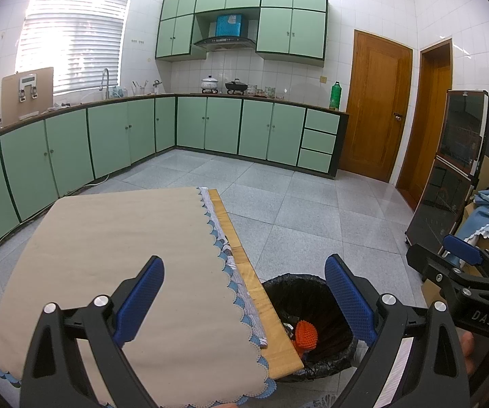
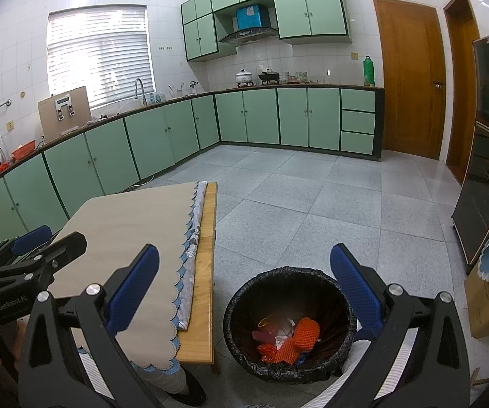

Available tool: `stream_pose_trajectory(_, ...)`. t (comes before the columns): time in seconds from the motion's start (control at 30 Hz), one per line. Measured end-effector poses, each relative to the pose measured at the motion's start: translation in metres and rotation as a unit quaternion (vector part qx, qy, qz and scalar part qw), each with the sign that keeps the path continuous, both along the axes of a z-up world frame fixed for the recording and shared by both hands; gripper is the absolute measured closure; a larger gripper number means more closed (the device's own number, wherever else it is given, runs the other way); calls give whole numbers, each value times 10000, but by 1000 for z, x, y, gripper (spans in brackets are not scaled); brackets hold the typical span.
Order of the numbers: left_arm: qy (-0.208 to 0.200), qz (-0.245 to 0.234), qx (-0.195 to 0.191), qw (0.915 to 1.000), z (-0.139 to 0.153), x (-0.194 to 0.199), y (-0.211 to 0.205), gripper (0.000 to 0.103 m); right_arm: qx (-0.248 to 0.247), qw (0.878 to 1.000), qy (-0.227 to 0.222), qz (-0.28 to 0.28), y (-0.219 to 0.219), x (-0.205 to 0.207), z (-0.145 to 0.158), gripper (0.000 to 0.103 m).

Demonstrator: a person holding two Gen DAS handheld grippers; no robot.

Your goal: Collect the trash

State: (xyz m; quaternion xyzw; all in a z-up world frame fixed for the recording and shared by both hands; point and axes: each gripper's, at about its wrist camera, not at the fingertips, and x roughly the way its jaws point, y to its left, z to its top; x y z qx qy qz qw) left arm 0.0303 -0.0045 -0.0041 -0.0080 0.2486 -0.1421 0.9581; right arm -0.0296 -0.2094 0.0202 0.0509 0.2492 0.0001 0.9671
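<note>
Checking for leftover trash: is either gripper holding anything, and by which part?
Nothing is held. The left gripper and right gripper are both open and empty; trash lies in the bin.

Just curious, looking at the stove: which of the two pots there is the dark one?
The right-hand pot, black and low, beside the stacked bowls. The left pot is white, rounder, lidded.

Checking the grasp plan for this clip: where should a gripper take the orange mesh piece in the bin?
Probably its upper edge, from straight above. The orange mesh lies crumpled on top of the other trash, and the bin walls block any sideways approach.
</note>
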Motion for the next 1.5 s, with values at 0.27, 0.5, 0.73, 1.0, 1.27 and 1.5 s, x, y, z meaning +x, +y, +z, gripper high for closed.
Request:
stream_pose_trajectory(0.27,2,1,2,10000,0,0,0,10,-1,10000,4,7,0,1,1,5)
stream_pose_trajectory(0.5,14,2,10,10000,0,0,0,10,3,10000,20,13,-2,2,1,5)
stream_pose_trajectory(0.73,33,5,27,10000,-1,-1,-1,10,6,10000,30,16,-4,3,0,5)
stream_pose_trajectory(1.0,33,10,29,10000,-1,0,-1,10,9,10000,35,13,-4,3,0,5)
stream_pose_trajectory(1.27,42,16,42,10000,-2,-1,-2,10,12,10000,57,21,-5,4,-4,5)
stream_pose_trajectory(1.5,97,30,17,9999,-4,0,-3,10,18,10000,74,17,-7,4,-11,5)
